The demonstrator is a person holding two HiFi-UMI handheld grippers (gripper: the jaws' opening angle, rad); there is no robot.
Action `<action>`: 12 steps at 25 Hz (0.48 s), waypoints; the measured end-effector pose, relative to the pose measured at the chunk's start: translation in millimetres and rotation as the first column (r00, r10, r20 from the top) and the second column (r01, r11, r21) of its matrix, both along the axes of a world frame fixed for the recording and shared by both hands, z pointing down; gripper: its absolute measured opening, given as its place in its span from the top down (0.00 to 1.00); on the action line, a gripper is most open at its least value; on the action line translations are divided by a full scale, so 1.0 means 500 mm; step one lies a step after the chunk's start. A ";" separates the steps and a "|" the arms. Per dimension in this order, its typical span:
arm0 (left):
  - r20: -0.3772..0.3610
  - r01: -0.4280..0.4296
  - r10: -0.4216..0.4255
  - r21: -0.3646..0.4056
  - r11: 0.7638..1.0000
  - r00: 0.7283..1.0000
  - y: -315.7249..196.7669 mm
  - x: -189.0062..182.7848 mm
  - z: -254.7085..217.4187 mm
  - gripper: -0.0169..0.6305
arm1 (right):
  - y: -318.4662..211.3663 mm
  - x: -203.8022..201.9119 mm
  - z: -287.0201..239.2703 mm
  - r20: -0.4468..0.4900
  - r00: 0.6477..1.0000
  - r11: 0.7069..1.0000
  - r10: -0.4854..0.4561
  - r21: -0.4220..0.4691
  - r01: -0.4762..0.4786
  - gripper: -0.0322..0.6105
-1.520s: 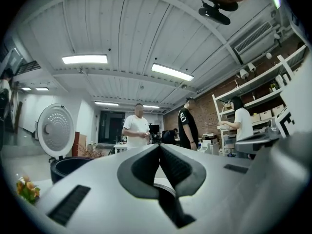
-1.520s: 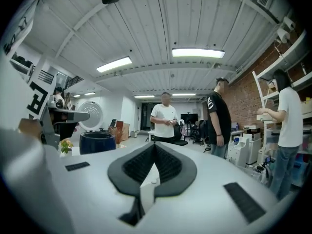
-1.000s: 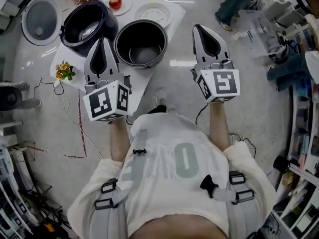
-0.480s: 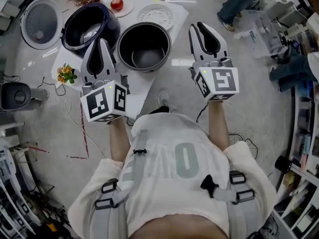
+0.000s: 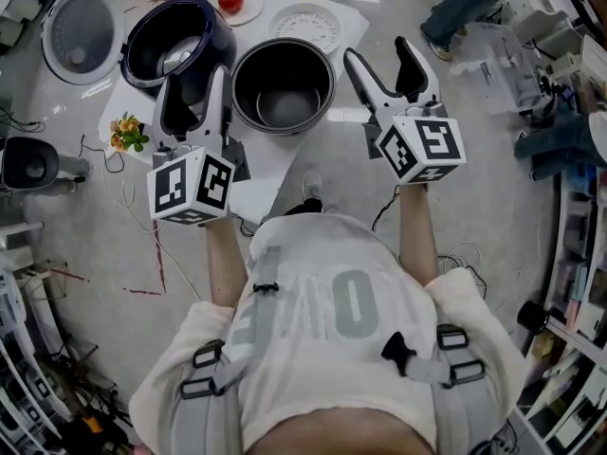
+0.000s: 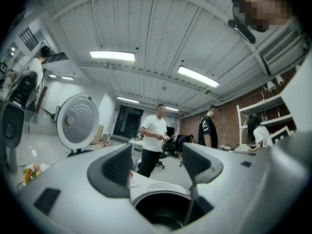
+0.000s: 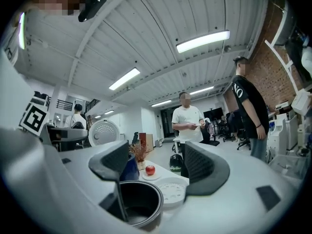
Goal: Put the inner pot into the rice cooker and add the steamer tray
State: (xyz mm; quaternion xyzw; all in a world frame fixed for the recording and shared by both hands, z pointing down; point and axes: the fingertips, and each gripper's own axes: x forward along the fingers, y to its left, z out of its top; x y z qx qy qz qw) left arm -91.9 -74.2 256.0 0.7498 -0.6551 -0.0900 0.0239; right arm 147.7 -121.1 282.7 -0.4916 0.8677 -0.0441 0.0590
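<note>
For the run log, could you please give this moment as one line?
left gripper: just opened, empty | right gripper: just opened, empty | inner pot: on table, outside rice cooker

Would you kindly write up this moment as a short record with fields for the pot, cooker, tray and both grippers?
inner pot: empty, on the table, outside the cooker
rice cooker: lid open, no pot inside, left of the pot
steamer tray: on the table, behind the pot
left gripper: jaws have just opened, nothing between them
right gripper: jaws have just opened, nothing between them
</note>
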 end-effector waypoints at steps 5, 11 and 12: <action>-0.053 0.000 -0.004 -0.072 0.997 0.999 -0.021 -0.018 0.052 0.50 | -0.019 -0.006 0.047 0.061 0.998 0.994 -0.014 -0.107 0.020 0.40; -0.207 -0.020 -0.013 -0.156 0.988 0.978 -0.041 -0.042 0.133 0.50 | -0.043 -0.006 0.114 0.167 0.986 0.970 -0.028 -0.233 0.067 0.41; -0.232 -0.024 -0.017 -0.171 0.985 0.973 -0.041 -0.047 0.147 0.50 | -0.046 -0.008 0.125 0.189 0.981 0.964 -0.029 -0.255 0.077 0.41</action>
